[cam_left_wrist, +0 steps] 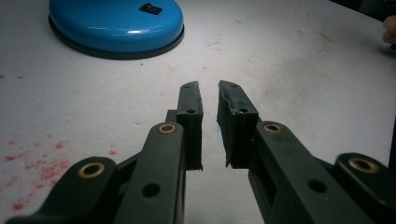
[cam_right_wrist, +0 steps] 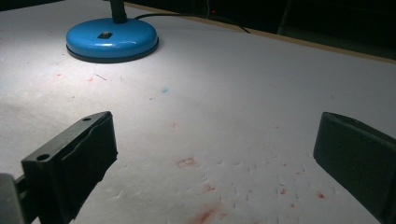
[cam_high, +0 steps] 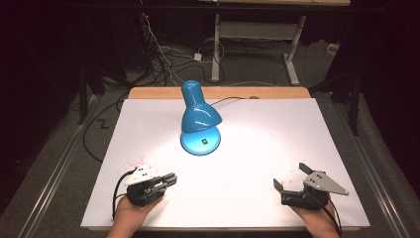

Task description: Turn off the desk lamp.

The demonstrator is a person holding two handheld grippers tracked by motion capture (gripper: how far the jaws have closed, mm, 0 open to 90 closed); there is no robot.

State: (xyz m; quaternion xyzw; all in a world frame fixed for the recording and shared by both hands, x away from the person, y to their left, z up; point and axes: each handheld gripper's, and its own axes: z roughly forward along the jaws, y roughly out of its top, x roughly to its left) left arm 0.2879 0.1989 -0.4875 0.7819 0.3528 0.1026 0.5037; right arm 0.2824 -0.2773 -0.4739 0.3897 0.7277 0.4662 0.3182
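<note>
Blue lamp point(cam_high: 199, 120) stands lit at upper centre of the desk point(cam_high: 277, 134), while the left claw point(cam_high: 170, 179), nearly pressed together, and right claw point(cam_high: 291, 178), spread wide, rest empty at the bottom corners, seemingly waiting.

Your room was pretty dark, with most of the light pooling on the white sheet point(cam_high: 277, 144) covering your wooden table point(cam_high: 218, 92). Past the table's 12 o'clock edge you had grey carpet floor point(cam_high: 247, 64) with a tangle of cables point(cam_high: 158, 54) running off toward 11 o'clock. A white-legged desk frame point(cam_high: 257, 34) stood at 12 o'clock, further back. Dark drapes or walls closed things in at 9 and 3 o'clock, hard to tell which.
</note>
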